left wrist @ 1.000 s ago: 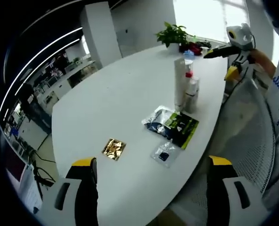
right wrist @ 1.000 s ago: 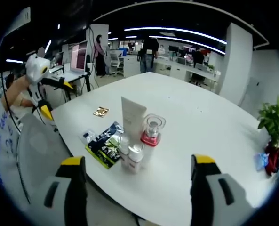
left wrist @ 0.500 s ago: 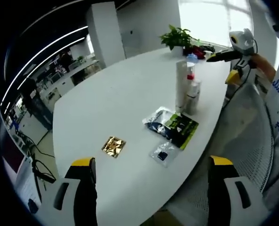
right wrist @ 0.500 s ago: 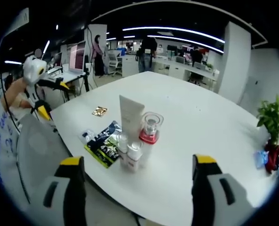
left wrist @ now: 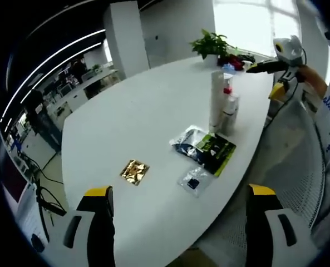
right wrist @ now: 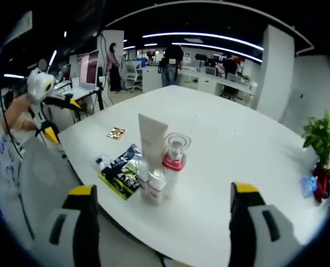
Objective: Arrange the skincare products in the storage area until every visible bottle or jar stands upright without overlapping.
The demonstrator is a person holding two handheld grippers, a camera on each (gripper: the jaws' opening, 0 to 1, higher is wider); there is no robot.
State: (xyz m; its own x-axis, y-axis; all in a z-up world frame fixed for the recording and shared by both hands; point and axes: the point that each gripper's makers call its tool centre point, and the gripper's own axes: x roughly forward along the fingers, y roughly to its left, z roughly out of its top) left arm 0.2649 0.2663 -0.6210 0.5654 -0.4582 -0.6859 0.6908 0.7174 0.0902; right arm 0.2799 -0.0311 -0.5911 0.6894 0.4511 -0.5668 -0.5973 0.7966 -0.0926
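The surface (right wrist: 220, 139) is a large, smooth white tabletop with a rounded edge, matte with a faint sheen. Near its edge stands a tight cluster of skincare products, all upright. The tall white tube (right wrist: 152, 135) is flat-sided and stands on its cap end. Beside it stands a clear bottle (right wrist: 175, 156) with a transparent domed cap over a red collar. In front of these, two small white bottles (right wrist: 151, 181) with rounded caps stand touching or nearly touching each other; whether they touch the tube cannot be told. In the left gripper view the same cluster (left wrist: 222, 105) appears as a narrow upright group near the table edge.

Just beside the cluster lie flat glossy sachets (right wrist: 123, 169), dark blue and green-black with printed labels; they overlap one another. A small clear plastic packet (left wrist: 193, 180) with a dark item inside lies next to them. Well apart lies a crinkled gold foil square (left wrist: 134, 172).

The left claw (left wrist: 178, 233) hangs above the table edge, its black, yellow-tipped jaws wide apart and holding nothing. The right claw (right wrist: 162, 231) is likewise spread wide and empty, short of the cluster.

A leafy potted plant (right wrist: 320, 146) stands at the far end of the surface. A grey mesh chair back (right wrist: 39, 172) sits against the table edge.
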